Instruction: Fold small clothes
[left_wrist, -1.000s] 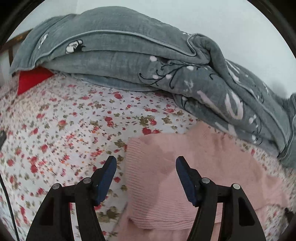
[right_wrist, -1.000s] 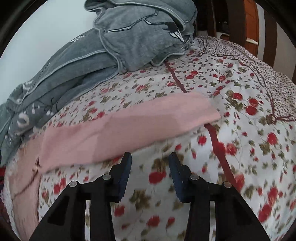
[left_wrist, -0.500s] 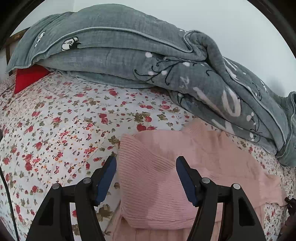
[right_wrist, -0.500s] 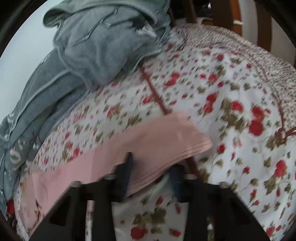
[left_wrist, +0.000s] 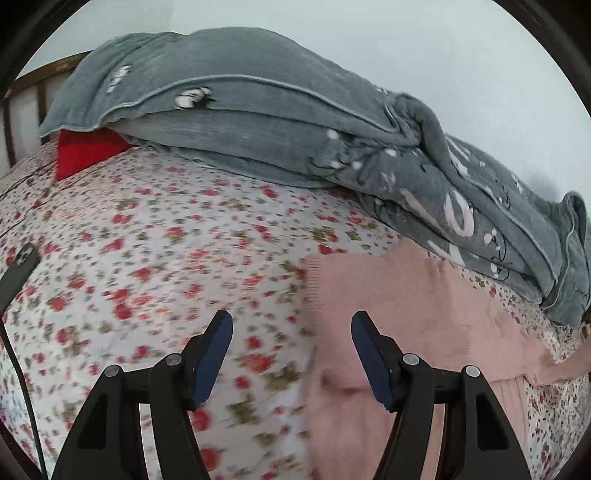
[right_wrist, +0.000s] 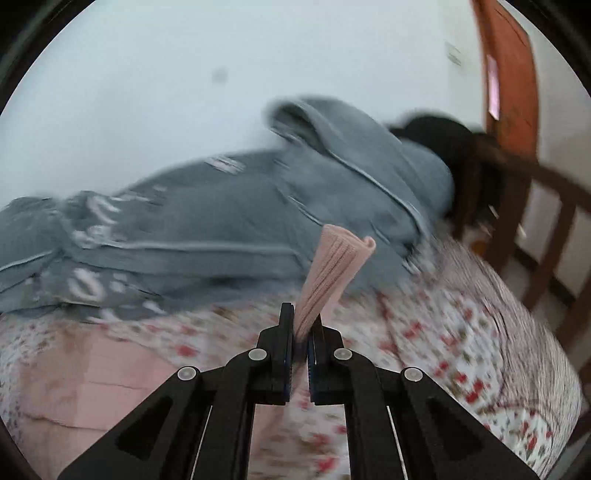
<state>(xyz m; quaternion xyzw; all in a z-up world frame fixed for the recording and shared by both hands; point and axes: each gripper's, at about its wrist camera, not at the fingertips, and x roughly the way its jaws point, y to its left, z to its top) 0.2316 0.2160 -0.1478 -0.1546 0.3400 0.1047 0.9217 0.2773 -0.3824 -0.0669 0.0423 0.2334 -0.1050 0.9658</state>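
A pink knit sweater (left_wrist: 406, 314) lies flat on the floral bed sheet (left_wrist: 166, 258). My left gripper (left_wrist: 291, 354) is open and empty, hovering over the sweater's left edge. My right gripper (right_wrist: 301, 325) is shut on the sweater's ribbed sleeve cuff (right_wrist: 332, 269) and holds it lifted above the bed; the cuff sticks up past the fingertips. The sweater body (right_wrist: 92, 384) shows low left in the right wrist view.
A grey blanket (left_wrist: 295, 129) is heaped along the wall at the back of the bed; it also shows in the right wrist view (right_wrist: 221, 229). A red cushion (left_wrist: 85, 151) lies under it. A phone with cable (left_wrist: 18, 266) lies at left. A wooden chair (right_wrist: 517, 166) stands at right.
My right gripper closed on the sleeve cuff and lifted it off the bed. My left gripper shifted left, from over the sweater body to its left edge, staying open.
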